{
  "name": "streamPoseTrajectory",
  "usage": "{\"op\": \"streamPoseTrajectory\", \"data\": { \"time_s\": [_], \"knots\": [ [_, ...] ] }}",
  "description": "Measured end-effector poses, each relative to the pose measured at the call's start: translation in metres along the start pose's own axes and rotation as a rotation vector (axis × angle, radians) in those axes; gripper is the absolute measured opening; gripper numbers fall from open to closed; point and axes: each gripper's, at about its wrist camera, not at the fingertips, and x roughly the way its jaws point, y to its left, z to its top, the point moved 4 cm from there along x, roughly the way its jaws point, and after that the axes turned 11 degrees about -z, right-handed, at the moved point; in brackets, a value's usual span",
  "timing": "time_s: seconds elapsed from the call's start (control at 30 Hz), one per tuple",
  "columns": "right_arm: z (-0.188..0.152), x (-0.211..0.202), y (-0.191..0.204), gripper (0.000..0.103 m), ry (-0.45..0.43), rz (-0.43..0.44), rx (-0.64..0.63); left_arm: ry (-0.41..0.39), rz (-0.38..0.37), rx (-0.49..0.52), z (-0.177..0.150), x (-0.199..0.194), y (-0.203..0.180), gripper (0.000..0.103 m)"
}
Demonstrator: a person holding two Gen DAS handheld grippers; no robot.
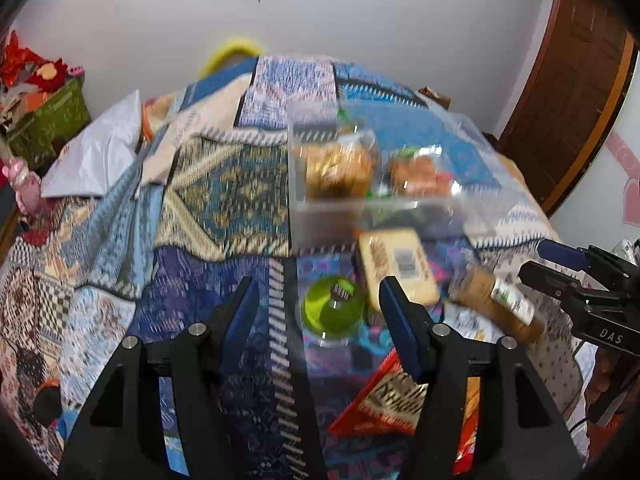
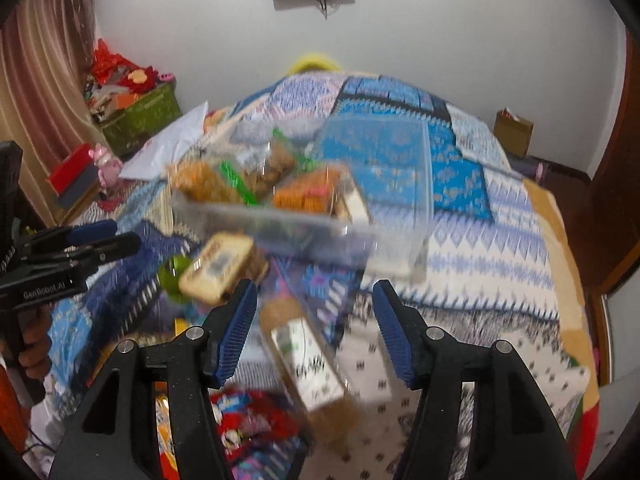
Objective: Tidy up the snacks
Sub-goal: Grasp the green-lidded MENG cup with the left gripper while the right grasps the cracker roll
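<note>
A clear plastic box on the patterned bedspread holds several snack packs. In front of it lie a beige biscuit pack, a green jelly cup, a brown cookie tube with a white label and red snack bags. My left gripper is open above the green cup. My right gripper is open above the cookie tube. Each gripper also shows in the other view, the right and the left.
The box's clear lid lies behind the box on the right. A white pillow lies at the bed's left. A green crate with clutter stands by the wall. A brown door is at the right.
</note>
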Motion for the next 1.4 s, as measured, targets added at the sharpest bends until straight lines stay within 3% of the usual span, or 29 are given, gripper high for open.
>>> {"op": "streamPoseTrajectory", "data": {
  "time_s": [0.3,0.5,0.73,1.07,1.4],
  "knots": [
    [-0.030,0.027,0.005,0.057,0.103,0.007,-0.022,0.098,-0.003,-0.038,-0.031,0.027,0.012,0.062],
    [-0.033,0.034,0.004,0.054,0.131,0.071,0.021,0.132,-0.014,-0.042,-0.029,0.047,0.009,0.062],
    [-0.034,0.038,0.010,0.052,0.141,0.078,-0.010,0.156,0.002,-0.030,-0.022,0.070,0.008,0.062],
    [-0.036,0.037,0.012,0.038,0.126,0.091,-0.025,0.119,0.013,-0.016,-0.021,0.072,0.007,0.055],
    [-0.036,0.015,-0.003,0.032,0.079,0.047,0.032,0.037,0.018,-0.006,-0.017,0.031,0.004,0.055]
  ]
}}
